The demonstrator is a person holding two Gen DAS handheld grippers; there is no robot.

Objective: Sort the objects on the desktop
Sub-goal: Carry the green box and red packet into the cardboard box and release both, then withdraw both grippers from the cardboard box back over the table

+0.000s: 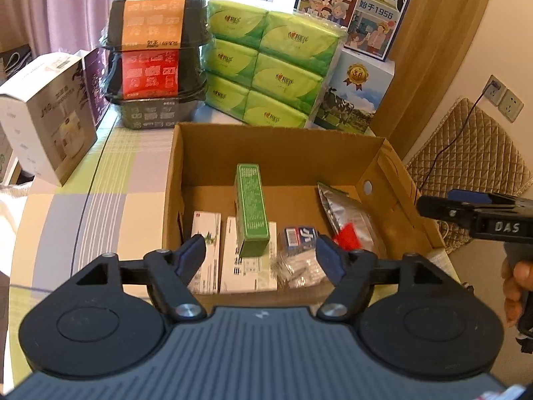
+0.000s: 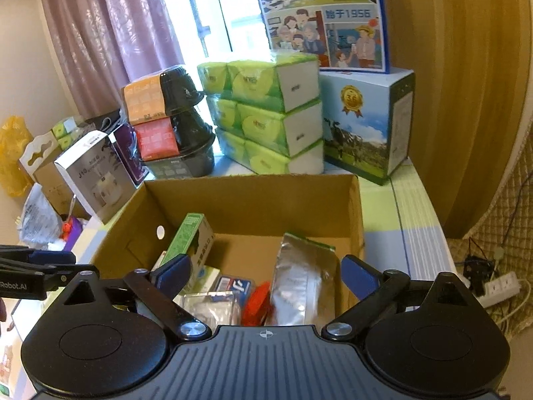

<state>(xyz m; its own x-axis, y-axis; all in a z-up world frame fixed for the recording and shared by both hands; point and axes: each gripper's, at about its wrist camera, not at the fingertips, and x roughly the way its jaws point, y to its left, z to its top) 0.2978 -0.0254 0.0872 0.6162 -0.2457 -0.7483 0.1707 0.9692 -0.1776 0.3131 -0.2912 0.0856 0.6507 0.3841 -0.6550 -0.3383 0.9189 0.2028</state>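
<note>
An open cardboard box (image 1: 276,151) (image 2: 253,196) sits on the checked tablecloth. Inside lie a green carton (image 1: 251,211) (image 2: 186,236), two white packets (image 1: 250,263), a small blue-and-white pack (image 1: 299,235) (image 2: 235,285), a clear plastic bag (image 1: 298,268) (image 2: 210,306), a silver foil pouch (image 1: 349,216) (image 2: 301,283) and a red item (image 1: 346,236) (image 2: 256,303). My left gripper (image 1: 260,250) hovers open above the box's near edge, empty. My right gripper (image 2: 265,271) is open too, empty, over the near right part of the box; it also shows at the right of the left wrist view (image 1: 473,213).
Behind the box stand stacked black bowls with orange and red sleeves (image 1: 156,63), a block of green tissue packs (image 1: 269,66), milk cartons with a cow picture (image 2: 366,126) and a white appliance box (image 1: 46,116). Wooden wall, wall sockets (image 1: 503,98) and a power strip (image 2: 499,286) lie to the right.
</note>
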